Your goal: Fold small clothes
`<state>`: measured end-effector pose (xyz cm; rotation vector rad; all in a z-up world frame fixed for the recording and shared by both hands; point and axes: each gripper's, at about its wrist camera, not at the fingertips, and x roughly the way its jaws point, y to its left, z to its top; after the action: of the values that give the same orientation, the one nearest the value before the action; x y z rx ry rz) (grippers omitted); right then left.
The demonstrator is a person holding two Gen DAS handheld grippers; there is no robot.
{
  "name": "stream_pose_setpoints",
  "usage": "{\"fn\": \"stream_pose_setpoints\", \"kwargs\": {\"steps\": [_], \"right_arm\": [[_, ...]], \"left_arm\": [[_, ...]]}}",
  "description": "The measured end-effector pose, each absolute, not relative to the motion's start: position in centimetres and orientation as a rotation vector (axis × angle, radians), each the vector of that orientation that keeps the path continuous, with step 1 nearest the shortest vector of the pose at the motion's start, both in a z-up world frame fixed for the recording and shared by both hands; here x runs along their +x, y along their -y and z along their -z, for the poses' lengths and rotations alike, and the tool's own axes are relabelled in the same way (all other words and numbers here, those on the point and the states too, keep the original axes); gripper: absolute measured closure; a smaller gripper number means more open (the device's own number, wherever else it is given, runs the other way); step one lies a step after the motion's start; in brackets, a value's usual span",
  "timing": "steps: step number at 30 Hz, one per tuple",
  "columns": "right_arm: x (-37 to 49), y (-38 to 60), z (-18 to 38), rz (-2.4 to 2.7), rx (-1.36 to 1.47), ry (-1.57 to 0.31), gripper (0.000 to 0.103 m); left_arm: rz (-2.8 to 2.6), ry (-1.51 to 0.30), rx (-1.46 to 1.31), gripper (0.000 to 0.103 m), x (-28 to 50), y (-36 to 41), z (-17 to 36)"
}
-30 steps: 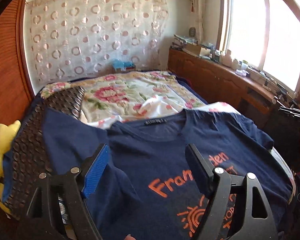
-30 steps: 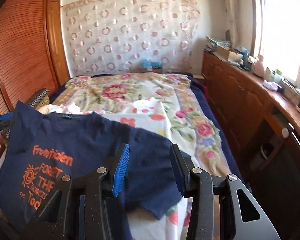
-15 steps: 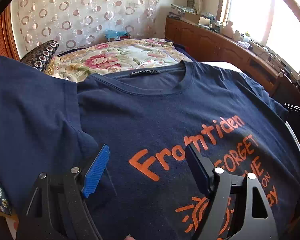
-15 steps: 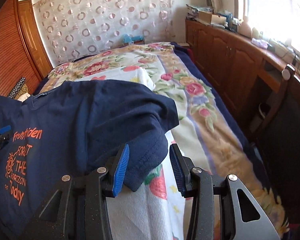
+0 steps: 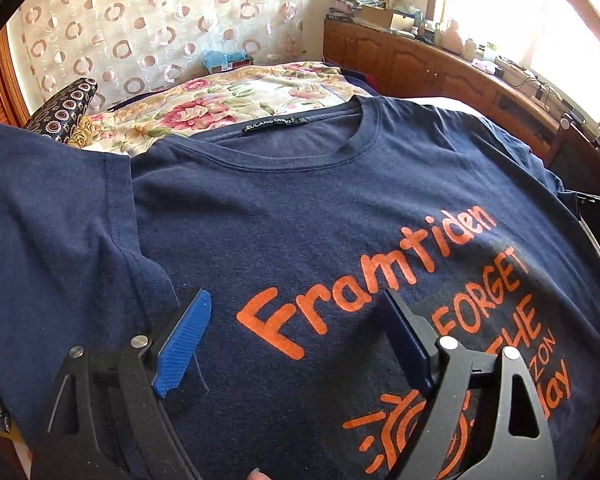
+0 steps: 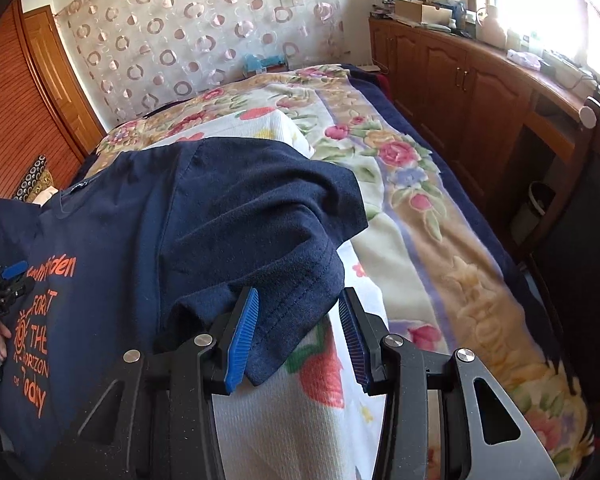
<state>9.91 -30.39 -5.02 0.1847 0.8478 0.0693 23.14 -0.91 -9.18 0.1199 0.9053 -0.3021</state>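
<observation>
A navy T-shirt (image 5: 284,216) with orange print lies face up on the bed, collar pointing away from me. My left gripper (image 5: 296,328) is open, low over the chest, its jaws either side of the word "Framtiden". In the right wrist view the shirt (image 6: 228,216) fills the left half. Its right sleeve (image 6: 300,280) lies rumpled on a white strawberry-print cloth (image 6: 308,392). My right gripper (image 6: 298,328) is open with the sleeve hem between its jaws. The left gripper (image 6: 4,284) shows at the left edge.
A floral blanket (image 6: 420,216) covers the bed. A patterned pillow (image 5: 66,108) lies at the back left. Wooden cabinets (image 6: 480,92) with clutter run along the right under a bright window. A wooden wardrobe (image 6: 16,112) stands at the left.
Both grippers have come down and forward toward the shirt. The left moved in over the chest print. The right closed in on the right sleeve, whose hem now sits between its jaws.
</observation>
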Motion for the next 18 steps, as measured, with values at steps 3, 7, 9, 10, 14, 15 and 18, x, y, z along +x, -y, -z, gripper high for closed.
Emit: {"fn": "stream_pose_setpoints", "kwargs": {"steps": [3, 7, 9, 10, 14, 15, 18], "right_arm": [[9.9, 30.3, 5.3, -0.078, 0.194, -0.849, 0.060], [9.9, 29.9, 5.3, -0.100, 0.154, -0.838, 0.076], [9.8, 29.4, 5.2, -0.077, 0.087, -0.830, 0.086], [9.7, 29.3, 4.9, -0.068, 0.055, -0.825, 0.099], [9.3, 29.5, 3.4, -0.081, 0.031, -0.769, 0.099], [9.1, 29.5, 2.7, -0.086, 0.030, -0.743, 0.099], [8.9, 29.1, 0.9, -0.087, 0.027, -0.691, 0.099]], "left_arm": [[0.304, -0.906, 0.121, 0.016, 23.1, 1.0, 9.2], [0.303, -0.906, 0.121, 0.016, 23.1, 1.0, 9.2], [0.303, -0.906, 0.121, 0.016, 23.1, 1.0, 9.2], [0.304, -0.906, 0.120, 0.016, 23.1, 1.0, 9.2], [0.303, -0.906, 0.120, 0.016, 23.1, 1.0, 9.2], [0.303, -0.906, 0.121, 0.016, 23.1, 1.0, 9.2], [0.303, -0.907, 0.121, 0.016, 23.1, 1.0, 9.1]]}}
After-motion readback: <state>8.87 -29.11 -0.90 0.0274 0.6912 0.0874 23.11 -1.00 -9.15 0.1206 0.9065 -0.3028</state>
